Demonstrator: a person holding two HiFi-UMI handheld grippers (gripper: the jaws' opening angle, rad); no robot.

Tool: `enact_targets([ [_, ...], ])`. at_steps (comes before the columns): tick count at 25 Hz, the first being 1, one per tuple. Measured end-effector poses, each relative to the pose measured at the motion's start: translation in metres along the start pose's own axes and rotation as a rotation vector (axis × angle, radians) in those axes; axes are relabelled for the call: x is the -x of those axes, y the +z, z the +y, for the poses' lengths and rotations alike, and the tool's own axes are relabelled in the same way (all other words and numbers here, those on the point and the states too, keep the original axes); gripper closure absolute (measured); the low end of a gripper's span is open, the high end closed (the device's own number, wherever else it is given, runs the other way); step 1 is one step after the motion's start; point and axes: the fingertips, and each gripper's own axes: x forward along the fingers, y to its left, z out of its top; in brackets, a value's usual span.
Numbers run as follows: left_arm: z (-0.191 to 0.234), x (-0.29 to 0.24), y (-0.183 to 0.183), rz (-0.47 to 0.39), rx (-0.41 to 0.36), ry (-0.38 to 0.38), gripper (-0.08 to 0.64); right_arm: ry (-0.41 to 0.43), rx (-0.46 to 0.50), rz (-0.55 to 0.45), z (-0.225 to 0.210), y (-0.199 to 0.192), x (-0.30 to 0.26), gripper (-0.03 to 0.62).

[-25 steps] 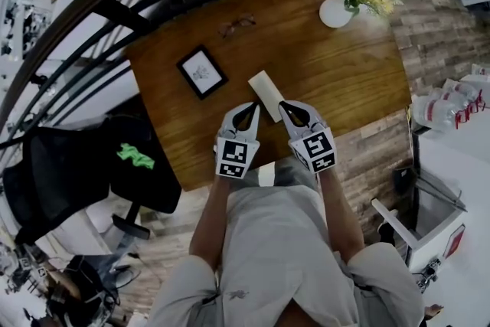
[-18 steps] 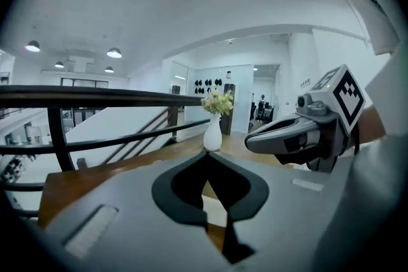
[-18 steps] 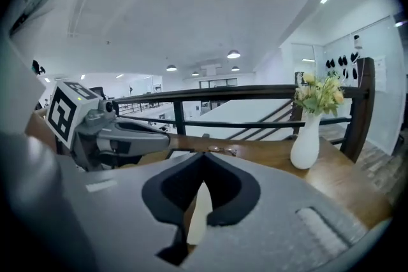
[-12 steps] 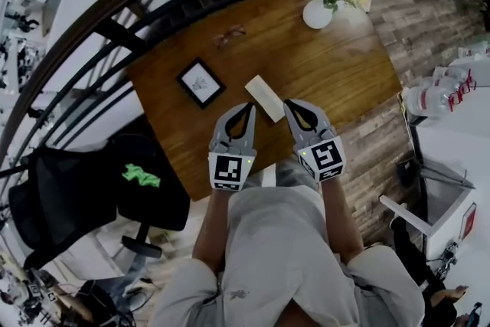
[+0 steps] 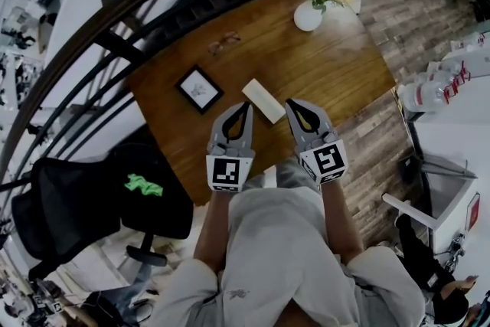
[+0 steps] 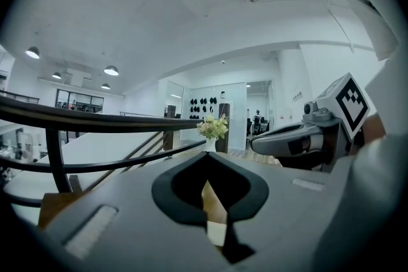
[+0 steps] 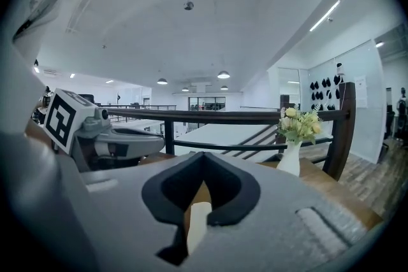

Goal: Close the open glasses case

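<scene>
Ahead of both tongs, the glasses case (image 5: 263, 100) lies flat.
Left gripper (image 5: 245, 106) and right gripper (image 5: 292, 103), jaws together, empty, drew back: closing seems done.

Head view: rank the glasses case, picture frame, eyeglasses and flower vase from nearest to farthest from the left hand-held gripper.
1. Glasses case, just right of the left hand-held gripper tips.
2. Picture frame, off to its left.
3. Eyeglasses, farther back, slightly left.
4. Flower vase, farthest, back on the right.
</scene>
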Motion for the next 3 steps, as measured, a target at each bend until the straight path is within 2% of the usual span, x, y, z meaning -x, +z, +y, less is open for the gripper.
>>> enact_targets([
  [3, -0.0001, 0.0009, 0.0024, -0.012, 0.004, 0.0, 0.54, -0.008, 0.004, -0.009, -0.0031, 0.0029, 0.0031, 0.591],
])
